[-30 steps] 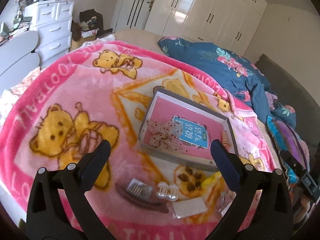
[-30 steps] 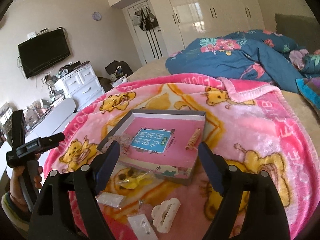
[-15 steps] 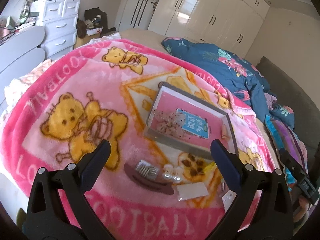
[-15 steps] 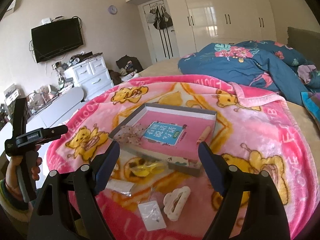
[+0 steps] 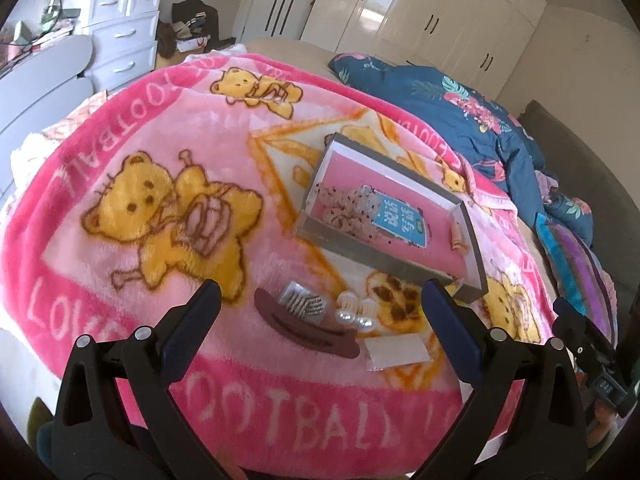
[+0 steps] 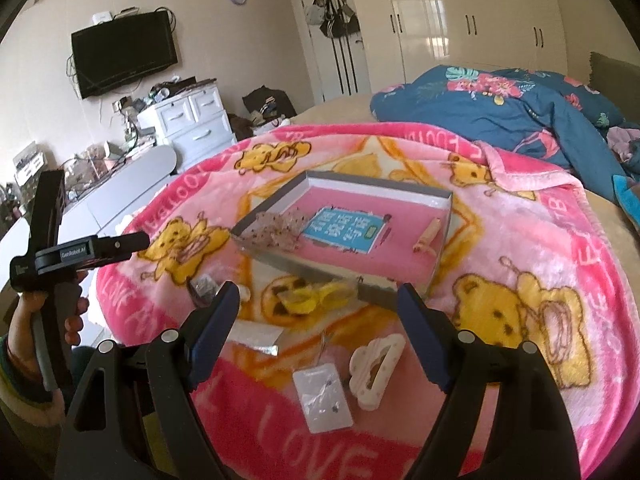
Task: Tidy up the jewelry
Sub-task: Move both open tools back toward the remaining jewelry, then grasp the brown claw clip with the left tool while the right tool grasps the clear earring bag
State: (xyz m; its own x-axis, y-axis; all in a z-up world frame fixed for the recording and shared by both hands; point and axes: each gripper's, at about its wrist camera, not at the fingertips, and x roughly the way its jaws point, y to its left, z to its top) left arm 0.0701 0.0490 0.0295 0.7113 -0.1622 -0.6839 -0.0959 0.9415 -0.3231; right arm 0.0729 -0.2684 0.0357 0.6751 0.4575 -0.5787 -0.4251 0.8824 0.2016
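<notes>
Grey tray point(image 5: 394, 266) on pink blanket point(image 5: 120, 132), beyond both claws | brown hair clip point(image 5: 304, 330) lies between my left claw point(image 5: 320, 312) tips, untouched | right claw point(image 6: 318, 310) wide, empty | both tilted down

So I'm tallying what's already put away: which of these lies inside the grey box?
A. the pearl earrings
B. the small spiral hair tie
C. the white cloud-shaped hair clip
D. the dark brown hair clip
B: the spiral hair tie lies on the pink floor of the box; the others lie on the blanket.
</notes>
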